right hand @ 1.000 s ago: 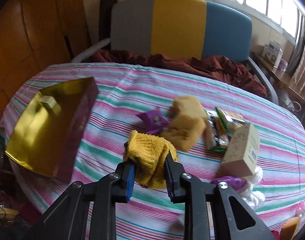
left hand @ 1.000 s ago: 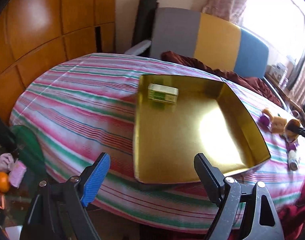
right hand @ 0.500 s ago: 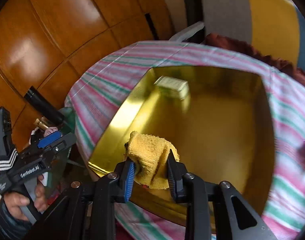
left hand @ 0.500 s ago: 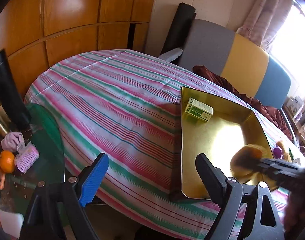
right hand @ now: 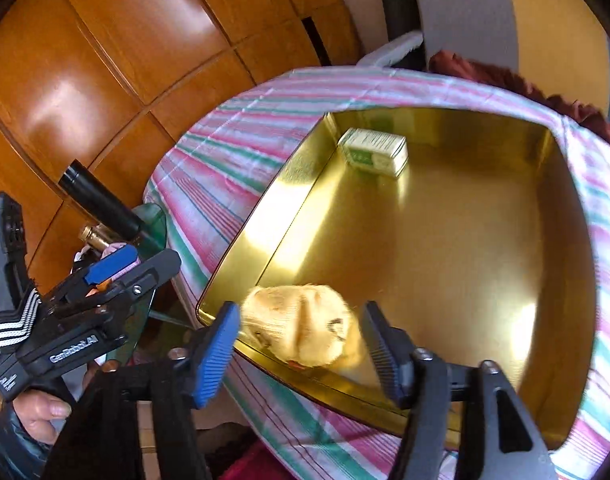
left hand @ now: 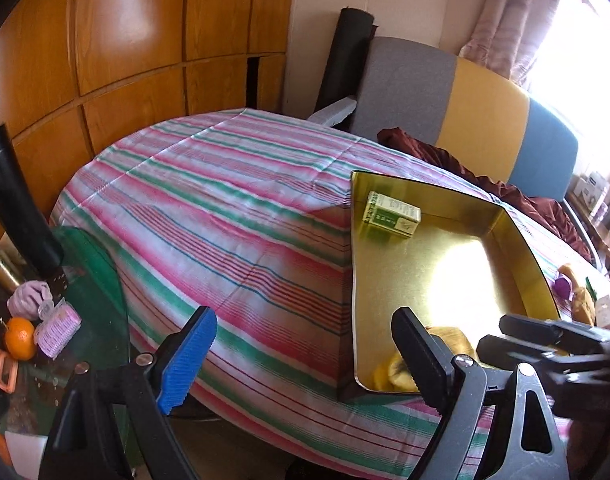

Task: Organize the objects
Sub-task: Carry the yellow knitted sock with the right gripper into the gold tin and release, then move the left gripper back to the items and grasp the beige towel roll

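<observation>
A gold tin box (right hand: 445, 248) (left hand: 457, 280) stands open on the striped tablecloth. A small green and white carton (right hand: 375, 152) (left hand: 393, 214) lies in its far corner. A yellow cloth (right hand: 301, 326) (left hand: 445, 340) lies in the box's near corner. My right gripper (right hand: 299, 350) is open, its fingers on either side of the cloth and apart from it. My left gripper (left hand: 305, 354) is open and empty, held off the table's near edge, left of the box. It also shows in the right wrist view (right hand: 117, 268).
A striped cloth covers the round table (left hand: 225, 216). Several small items (left hand: 577, 292) lie on it to the right of the box. A green glass side table (left hand: 85, 280) with an orange and small things stands at the left. A tricolour chair back (left hand: 465, 112) is behind.
My right gripper has opened and let go of the yellow cloth, which now lies in the box's near corner. My left gripper has stayed open and shifted slightly.
</observation>
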Demonstrator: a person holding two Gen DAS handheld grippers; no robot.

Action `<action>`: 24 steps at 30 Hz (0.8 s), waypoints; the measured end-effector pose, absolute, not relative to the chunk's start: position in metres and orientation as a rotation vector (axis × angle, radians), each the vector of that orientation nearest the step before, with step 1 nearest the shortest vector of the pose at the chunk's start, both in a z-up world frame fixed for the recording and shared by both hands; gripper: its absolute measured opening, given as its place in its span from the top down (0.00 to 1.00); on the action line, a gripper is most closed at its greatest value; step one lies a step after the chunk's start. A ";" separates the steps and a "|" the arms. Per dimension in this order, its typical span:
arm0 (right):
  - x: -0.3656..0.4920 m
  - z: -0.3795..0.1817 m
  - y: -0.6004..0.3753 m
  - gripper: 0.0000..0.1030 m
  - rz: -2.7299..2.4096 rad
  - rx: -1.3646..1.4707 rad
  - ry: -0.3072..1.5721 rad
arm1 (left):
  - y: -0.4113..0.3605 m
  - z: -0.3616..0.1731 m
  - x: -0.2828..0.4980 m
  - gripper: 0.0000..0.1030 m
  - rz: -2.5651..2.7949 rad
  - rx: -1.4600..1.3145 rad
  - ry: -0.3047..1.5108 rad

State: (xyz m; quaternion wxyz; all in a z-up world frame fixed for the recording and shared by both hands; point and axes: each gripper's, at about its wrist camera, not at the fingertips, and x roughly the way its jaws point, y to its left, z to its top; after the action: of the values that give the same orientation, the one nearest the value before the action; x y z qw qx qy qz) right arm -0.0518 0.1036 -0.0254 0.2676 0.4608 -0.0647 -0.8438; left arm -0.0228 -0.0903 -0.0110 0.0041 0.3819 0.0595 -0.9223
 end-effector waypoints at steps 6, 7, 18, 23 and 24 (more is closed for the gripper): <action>-0.038 -0.012 0.132 0.33 -2.398 1.209 -0.132 | -0.076 -0.010 -0.020 0.13 -2.930 1.198 0.132; -0.036 -0.010 0.137 0.33 -2.420 1.209 -0.115 | -0.072 -0.009 -0.018 0.13 -2.942 1.196 0.110; -0.023 -0.018 0.222 0.33 -2.605 1.324 -0.137 | -0.030 -0.013 -0.010 0.12 -3.045 1.255 0.013; -0.014 -0.020 0.273 0.33 -2.701 1.389 -0.165 | -0.012 -0.014 -0.011 0.12 -3.077 1.287 0.000; -0.012 -0.020 0.284 0.33 -2.722 1.403 -0.169 | -0.009 -0.014 -0.011 0.12 -3.087 1.292 -0.003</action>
State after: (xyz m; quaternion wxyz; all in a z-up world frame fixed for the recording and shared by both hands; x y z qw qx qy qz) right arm -0.0116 0.2843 -0.0195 0.0374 0.4572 -0.0550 -0.8869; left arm -0.0111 -0.0085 -0.0138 -0.1023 0.3841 -0.0008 -0.9176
